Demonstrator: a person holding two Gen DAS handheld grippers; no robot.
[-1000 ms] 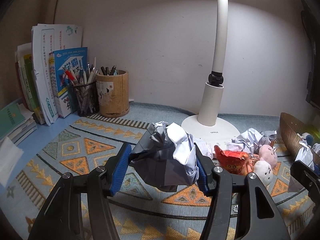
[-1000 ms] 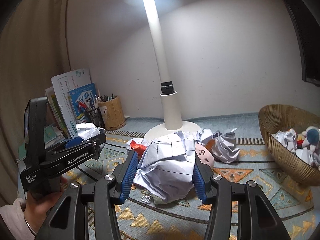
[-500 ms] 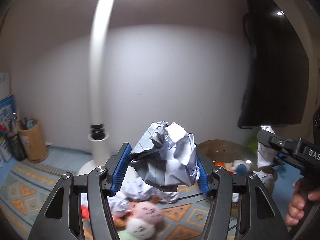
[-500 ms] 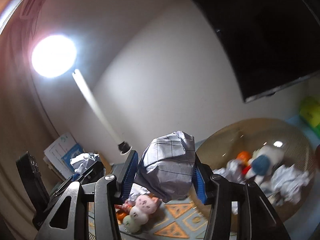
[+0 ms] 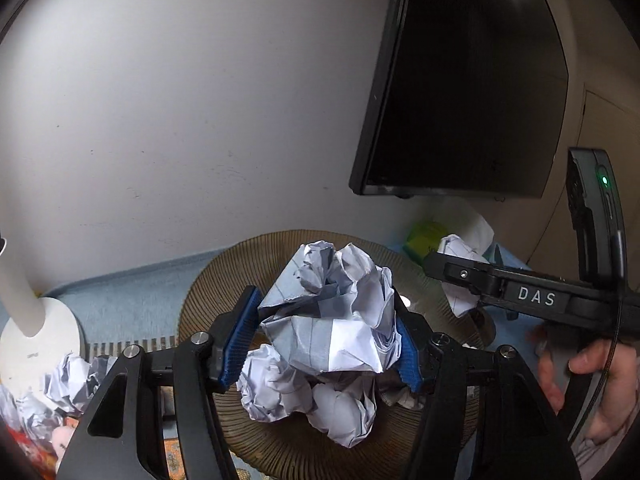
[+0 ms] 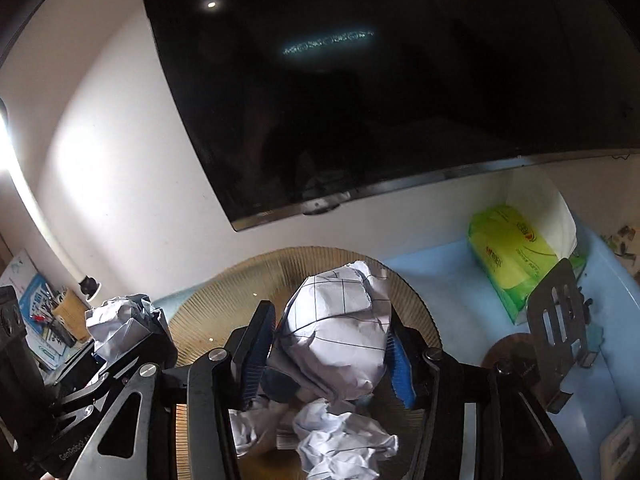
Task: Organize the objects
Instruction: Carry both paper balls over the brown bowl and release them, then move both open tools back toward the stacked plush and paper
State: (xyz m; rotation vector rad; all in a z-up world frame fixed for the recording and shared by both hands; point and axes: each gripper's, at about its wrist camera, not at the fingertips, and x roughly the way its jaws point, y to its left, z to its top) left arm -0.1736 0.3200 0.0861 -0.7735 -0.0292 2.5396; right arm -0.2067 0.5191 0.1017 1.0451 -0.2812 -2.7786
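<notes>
Closest in, the left gripper [image 5: 326, 342] has a crumpled ball of white lined paper [image 5: 332, 312] between its blue-padded fingers [image 5: 236, 340], and those fingers are spreading: the left pad already looks to stand off the paper, while the right side of the wad is against the other pad. The right gripper [image 6: 326, 354] shows the same thing with a second crumpled white ball marked in a dark grid [image 6: 338, 332]; its fingers are also parting, a gap showing on the left side.

Both wads hang directly over the round ribbed wicker bowl [image 5: 240, 264], where more crushed paper balls [image 5: 280, 388] already lie. I'd judge these wads nearly weightless, springy and not at all fragile; they give under a squeeze and puff back, so a hold across the widest part of the ball suits them best. Being so light, one may cling to a rough pad instead of falling cleanly.

Just beyond the bowl on the pale blue tabletop [image 6: 440, 280] sits a green tissue pack [image 6: 516, 252], and behind that a dark flat screen [image 6: 360, 80] hangs on the white wall.
</notes>
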